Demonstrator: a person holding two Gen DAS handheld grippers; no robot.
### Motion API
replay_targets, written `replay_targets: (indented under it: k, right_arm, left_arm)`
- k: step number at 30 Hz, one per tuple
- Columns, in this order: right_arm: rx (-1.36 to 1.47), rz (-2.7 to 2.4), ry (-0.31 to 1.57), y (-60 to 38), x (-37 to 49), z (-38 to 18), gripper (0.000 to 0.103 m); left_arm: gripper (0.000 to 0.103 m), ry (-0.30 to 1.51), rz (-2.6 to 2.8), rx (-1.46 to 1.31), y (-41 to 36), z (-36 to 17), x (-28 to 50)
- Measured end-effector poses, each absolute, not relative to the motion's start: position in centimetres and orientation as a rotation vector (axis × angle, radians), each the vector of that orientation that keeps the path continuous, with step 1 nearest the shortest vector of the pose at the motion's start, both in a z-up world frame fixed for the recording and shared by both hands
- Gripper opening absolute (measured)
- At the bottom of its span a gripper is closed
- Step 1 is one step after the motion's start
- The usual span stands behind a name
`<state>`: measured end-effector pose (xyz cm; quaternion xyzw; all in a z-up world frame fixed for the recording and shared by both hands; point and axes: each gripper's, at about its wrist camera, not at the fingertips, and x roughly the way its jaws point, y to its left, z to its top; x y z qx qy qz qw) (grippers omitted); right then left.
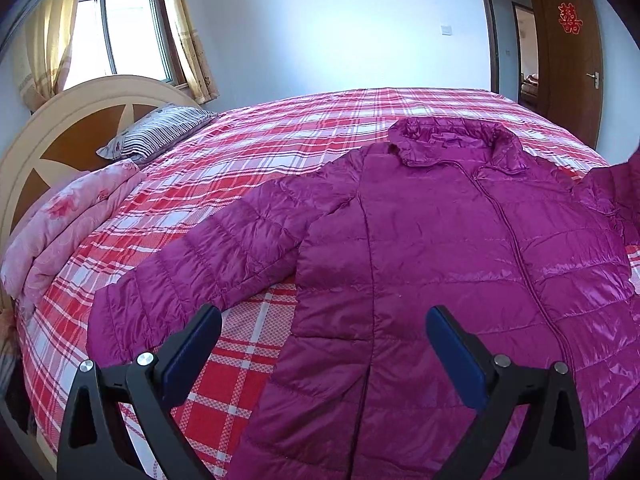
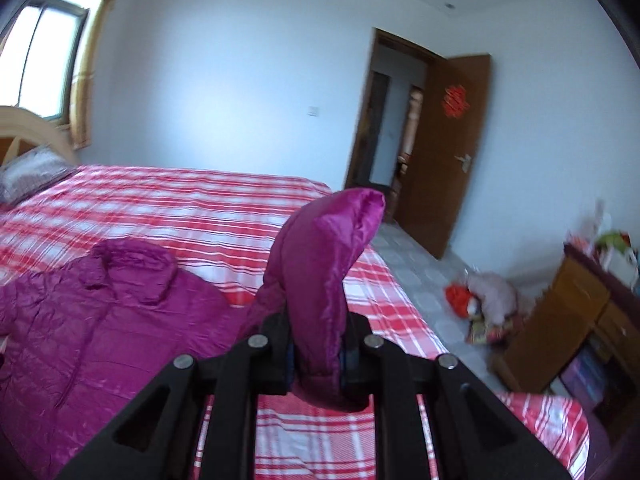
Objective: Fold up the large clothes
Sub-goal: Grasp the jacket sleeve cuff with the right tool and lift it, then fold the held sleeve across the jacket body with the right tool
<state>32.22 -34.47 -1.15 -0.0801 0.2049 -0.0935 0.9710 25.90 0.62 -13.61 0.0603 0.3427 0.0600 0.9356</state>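
Jacket (image 1: 460, 240) on plaid bed (image 1: 280, 128), left gripper (image 1: 320, 340) apart, right gripper (image 2: 316, 354) clamping sleeve (image 2: 320, 264), door (image 2: 452, 148) ajar

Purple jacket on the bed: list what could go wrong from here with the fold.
1. The right tool is shut on one sleeve near its cuff only; the slick quilted fabric could slip out as it is carried over.
2. The left tool hangs open above the jacket and pins nothing, so pulling the sleeve may drag the whole body across the plaid bedsheet.
3. The puffy sleeve may spring back once laid down.
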Motion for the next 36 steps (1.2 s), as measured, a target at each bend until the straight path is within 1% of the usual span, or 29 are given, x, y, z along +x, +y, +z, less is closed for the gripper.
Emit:
replay_targets:
  k: [8, 14, 22, 30, 31, 32, 33, 34, 35, 36]
  right_arm:
    - [-0.293, -0.024, 0.421, -26.1, 34.0, -2.4, 0.017]
    - [-0.379, 0.072, 0.455, -20.0, 35.7, -4.7, 0.017]
    - [-0.404, 0.178, 0.54, -13.5, 38.2, -9.7, 0.017]
    - [-0.38, 0.253, 0.634, -10.4, 40.2, -15.0, 0.018]
    - [-0.364, 0.278, 0.653, -10.1, 40.4, -15.4, 0.022]
    - [-0.346, 0.303, 0.67, -9.8, 40.6, -15.8, 0.029]
    - [-0.319, 0.344, 0.686, -9.6, 40.7, -16.0, 0.038]
    - [-0.287, 0.395, 0.69, -9.5, 40.5, -15.9, 0.06]
    - [-0.259, 0.448, 0.683, -9.4, 40.1, -15.6, 0.069]
    - [-0.249, 0.474, 0.677, -9.3, 39.9, -15.4, 0.069]
  left_arm:
    - [0.102, 0.706, 0.134, 0.099, 2.1, -13.8, 26.0]
    - [0.102, 0.713, 0.146, 0.084, 3.5, -14.1, 26.0]
    - [0.102, 0.735, 0.175, 0.073, 5.2, -14.9, 26.6]
    - [0.102, 0.766, 0.198, 0.1, 5.7, -16.1, 27.3]
    - [0.102, 0.764, 0.201, 0.107, 5.7, -16.1, 27.4]
    - [0.102, 0.762, 0.206, 0.116, 5.7, -16.1, 27.4]
    - [0.102, 0.761, 0.209, 0.12, 5.7, -15.9, 27.5]
    - [0.102, 0.759, 0.212, 0.122, 5.7, -15.7, 27.5]
    - [0.102, 0.756, 0.214, 0.123, 5.8, -15.5, 27.6]
    - [0.102, 0.746, 0.218, 0.124, 5.8, -14.9, 27.6]
